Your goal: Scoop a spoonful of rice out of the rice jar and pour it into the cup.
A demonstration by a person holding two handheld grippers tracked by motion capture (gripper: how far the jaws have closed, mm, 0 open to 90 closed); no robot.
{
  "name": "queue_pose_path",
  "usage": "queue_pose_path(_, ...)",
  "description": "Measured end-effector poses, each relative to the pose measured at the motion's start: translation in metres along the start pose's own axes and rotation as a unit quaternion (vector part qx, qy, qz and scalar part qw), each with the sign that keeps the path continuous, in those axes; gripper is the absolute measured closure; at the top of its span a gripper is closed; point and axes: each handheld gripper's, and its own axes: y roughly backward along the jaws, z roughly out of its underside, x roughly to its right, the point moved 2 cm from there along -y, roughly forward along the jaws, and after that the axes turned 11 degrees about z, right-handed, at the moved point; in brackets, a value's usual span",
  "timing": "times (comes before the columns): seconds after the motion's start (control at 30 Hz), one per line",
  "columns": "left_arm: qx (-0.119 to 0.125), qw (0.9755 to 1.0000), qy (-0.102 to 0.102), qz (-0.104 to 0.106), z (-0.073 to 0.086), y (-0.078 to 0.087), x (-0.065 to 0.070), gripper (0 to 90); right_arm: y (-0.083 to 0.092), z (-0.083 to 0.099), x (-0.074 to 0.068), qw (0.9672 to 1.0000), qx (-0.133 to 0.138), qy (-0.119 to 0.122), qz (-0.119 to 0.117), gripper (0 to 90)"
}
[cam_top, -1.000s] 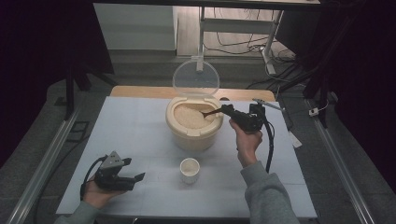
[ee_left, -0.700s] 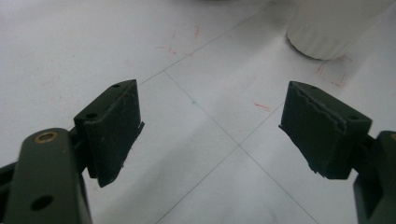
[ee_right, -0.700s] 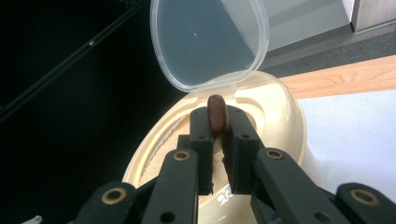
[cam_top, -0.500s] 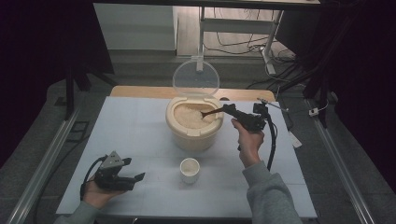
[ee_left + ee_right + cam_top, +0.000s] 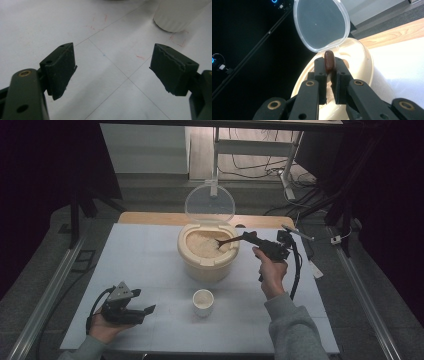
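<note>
A cream container [image 5: 207, 254] full of pale grain stands mid-table, its clear round lid [image 5: 209, 203] hinged upright behind it. My right gripper [image 5: 252, 239] is shut on a dark brown spoon [image 5: 229, 240], whose bowl reaches into the grain at the container's right side. In the right gripper view the spoon's handle [image 5: 329, 61] sticks up between the closed jaws, with the container [image 5: 359, 62] and its lid [image 5: 322, 23] beyond. My left gripper [image 5: 144, 312] rests open at the front left, nothing between its pads [image 5: 61, 70]. A small white cup [image 5: 203, 302] stands in front of the container.
A white mat [image 5: 145, 265] covers the table, with a wooden strip [image 5: 150, 218] along its far edge. The cup's base [image 5: 178, 13] shows at the upper right of the left gripper view. Metal rails [image 5: 47, 290] run along both sides. Cables and a stand lie behind the table.
My right gripper has tilted and shifted slightly, bringing the spoon's bowl lower into the grain. The left gripper has stayed put.
</note>
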Motion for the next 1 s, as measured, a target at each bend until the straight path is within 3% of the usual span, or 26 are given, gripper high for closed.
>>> queue_pose_path(0.57,-0.002,1.0000,-0.002,0.000,0.000,-0.001,0.000,19.8,0.000,-0.003,0.011,0.9977,-0.009,-0.064,-0.020,83.0)
queue_pose_path(0.83,-0.002,1.0000,-0.003,0.000,0.000,-0.001,0.000,19.8,0.001,-0.004,0.015,0.9941,-0.013,-0.101,-0.036,83.1)
queue_pose_path(1.0,-0.002,1.0000,-0.003,0.000,0.000,-0.001,-0.001,19.8,0.003,-0.004,0.017,0.9934,-0.012,-0.108,-0.037,83.1)
